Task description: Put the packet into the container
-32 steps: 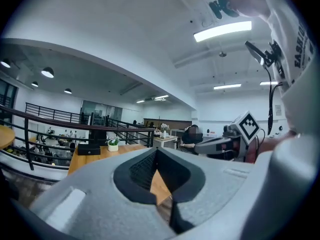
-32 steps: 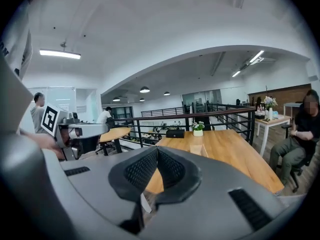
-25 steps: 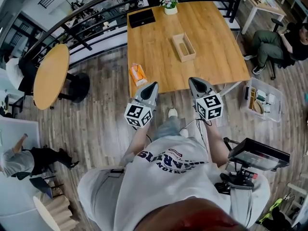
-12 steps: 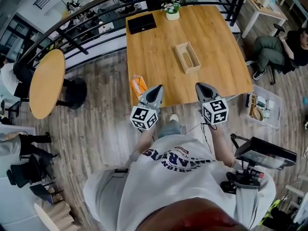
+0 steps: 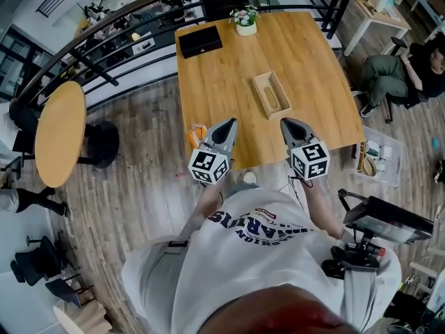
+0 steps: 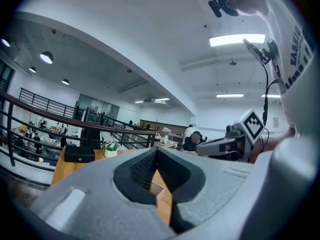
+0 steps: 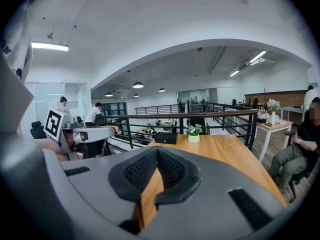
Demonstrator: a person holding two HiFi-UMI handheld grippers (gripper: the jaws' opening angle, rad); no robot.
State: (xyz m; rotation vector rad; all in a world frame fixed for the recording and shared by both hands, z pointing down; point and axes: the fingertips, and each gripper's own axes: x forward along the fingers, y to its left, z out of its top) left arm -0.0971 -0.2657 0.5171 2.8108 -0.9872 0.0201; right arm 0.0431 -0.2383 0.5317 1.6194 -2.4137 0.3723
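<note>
An orange packet (image 5: 196, 135) lies at the near left corner of the wooden table (image 5: 306, 61), partly hidden behind my left gripper (image 5: 228, 122). The open wooden container (image 5: 271, 94) stands mid-table, ahead of both grippers. My left gripper (image 6: 156, 151) is shut and holds nothing; a strip of the container (image 6: 159, 191) shows through the gap below its tips. My right gripper (image 5: 284, 122) hovers over the table's near edge, to the right of the left one. Its tips (image 7: 157, 151) meet, with nothing between them.
A black box (image 5: 200, 41) and a small flower pot (image 5: 245, 21) sit at the table's far edge by a black railing (image 5: 125, 19). A round table (image 5: 59, 134) stands to the left. A seated person (image 5: 396, 68) and a plastic bin (image 5: 379, 157) are to the right.
Both grippers have moved forward to the table's near edge, still shut. The left gripper now covers part of the packet.
</note>
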